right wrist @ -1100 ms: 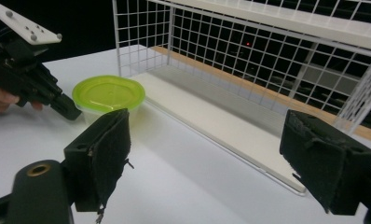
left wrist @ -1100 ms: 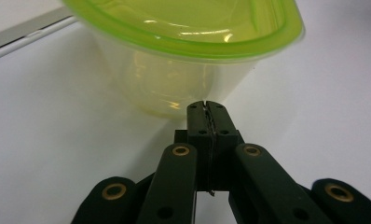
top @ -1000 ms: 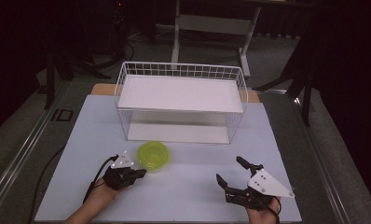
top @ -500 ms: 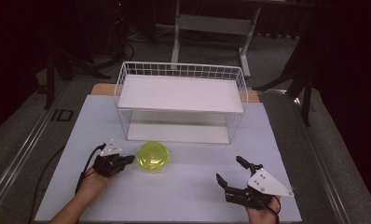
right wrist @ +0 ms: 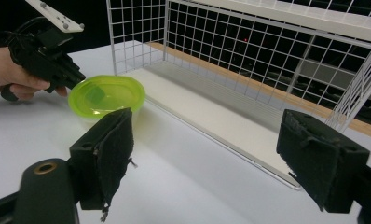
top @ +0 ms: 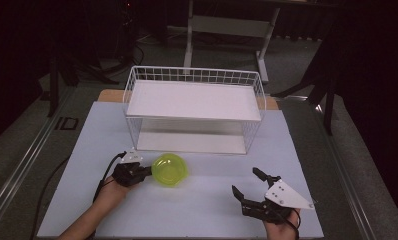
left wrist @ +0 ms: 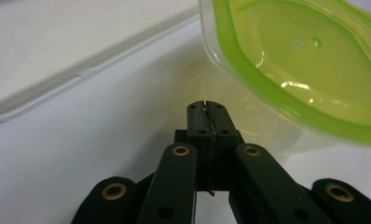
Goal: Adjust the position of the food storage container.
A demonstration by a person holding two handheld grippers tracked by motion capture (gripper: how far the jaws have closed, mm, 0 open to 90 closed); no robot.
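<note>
A translucent lime-green bowl (top: pixel 170 170) sits on the white table in front of the wire rack. My left gripper (top: pixel 148 170) is shut, with nothing between its jaws, and points at the bowl's left side. In the left gripper view the closed tips (left wrist: pixel 206 105) sit just below the bowl's rim (left wrist: pixel 286 100); I cannot tell whether they touch it. My right gripper (top: pixel 244 181) rests at the front right, open wide and empty. In the right gripper view its pads (right wrist: pixel 109 149) frame the bowl (right wrist: pixel 106 95) and the left gripper (right wrist: pixel 74 74) farther off.
A white wire rack (top: pixel 194 112) with a white upper shelf and a white bottom board (left wrist: pixel 58 56) stands at the middle of the table, just behind the bowl. The table's front edge (top: pixel 187 236) runs close under both hands. Dark floor and stands surround the table.
My left gripper has moved from the bowl's front-left round to its left side and now points at the rim. The bowl has shifted slightly to the right. The right gripper has stayed put.
</note>
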